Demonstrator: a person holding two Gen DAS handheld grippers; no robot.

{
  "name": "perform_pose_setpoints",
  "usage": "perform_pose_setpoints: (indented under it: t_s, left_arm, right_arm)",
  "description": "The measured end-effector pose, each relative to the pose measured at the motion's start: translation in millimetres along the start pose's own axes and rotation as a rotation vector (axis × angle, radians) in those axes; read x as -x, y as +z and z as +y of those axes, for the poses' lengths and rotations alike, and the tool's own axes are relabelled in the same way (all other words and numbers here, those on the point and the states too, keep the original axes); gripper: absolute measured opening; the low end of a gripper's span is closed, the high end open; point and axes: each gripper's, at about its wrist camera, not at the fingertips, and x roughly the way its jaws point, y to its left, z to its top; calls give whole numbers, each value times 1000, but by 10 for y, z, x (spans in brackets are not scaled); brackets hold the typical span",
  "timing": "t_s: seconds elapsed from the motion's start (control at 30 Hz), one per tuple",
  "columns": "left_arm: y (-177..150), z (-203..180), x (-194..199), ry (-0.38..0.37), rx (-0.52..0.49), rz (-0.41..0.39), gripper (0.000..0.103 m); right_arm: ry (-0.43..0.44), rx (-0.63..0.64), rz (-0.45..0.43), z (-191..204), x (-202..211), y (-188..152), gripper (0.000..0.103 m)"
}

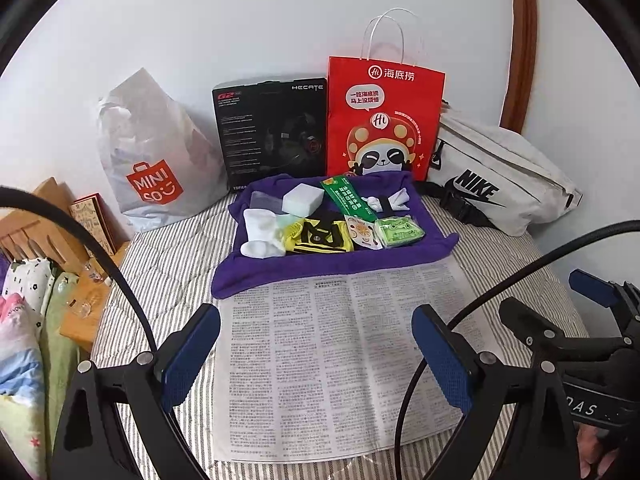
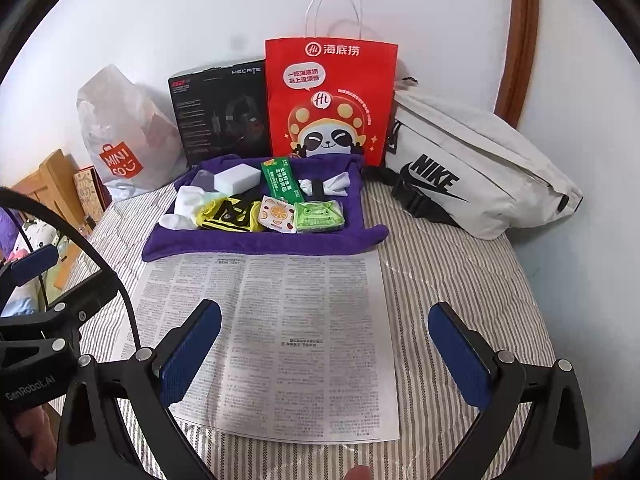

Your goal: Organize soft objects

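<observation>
A purple towel (image 1: 320, 268) (image 2: 224, 246) lies on the striped bed and carries small items: white socks (image 1: 260, 232) (image 2: 182, 204), a yellow-black cloth (image 1: 322, 236) (image 2: 232, 214), a white sponge block (image 1: 303, 199) (image 2: 238, 178), a green sachet strip (image 1: 344, 196) (image 2: 280, 180), a fruit-print sachet (image 2: 276, 214), a green tissue pack (image 1: 400, 232) (image 2: 320, 216) and a white-black fabric piece (image 1: 390, 200) (image 2: 326, 184). My left gripper (image 1: 316, 356) and right gripper (image 2: 324, 354) are both open and empty, above a newspaper sheet (image 1: 340, 360) (image 2: 280, 340) in front of the towel.
Against the wall stand a white Miniso bag (image 1: 156, 160), a black headset box (image 1: 272, 132), a red paper bag (image 1: 384, 120) and a white Nike waist bag (image 1: 500, 184). A wooden knife block (image 1: 36, 232) and bedding sit at the left. The right gripper shows in the left wrist view (image 1: 580, 320).
</observation>
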Motion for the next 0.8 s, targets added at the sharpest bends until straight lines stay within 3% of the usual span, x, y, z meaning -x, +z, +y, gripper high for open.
perform_pose_setpoints:
  t_s: [0.8]
  left_arm:
    - [-48, 101, 35, 42, 20, 15, 97]
  right_arm:
    - [-3, 10, -9, 3, 50, -28, 102]
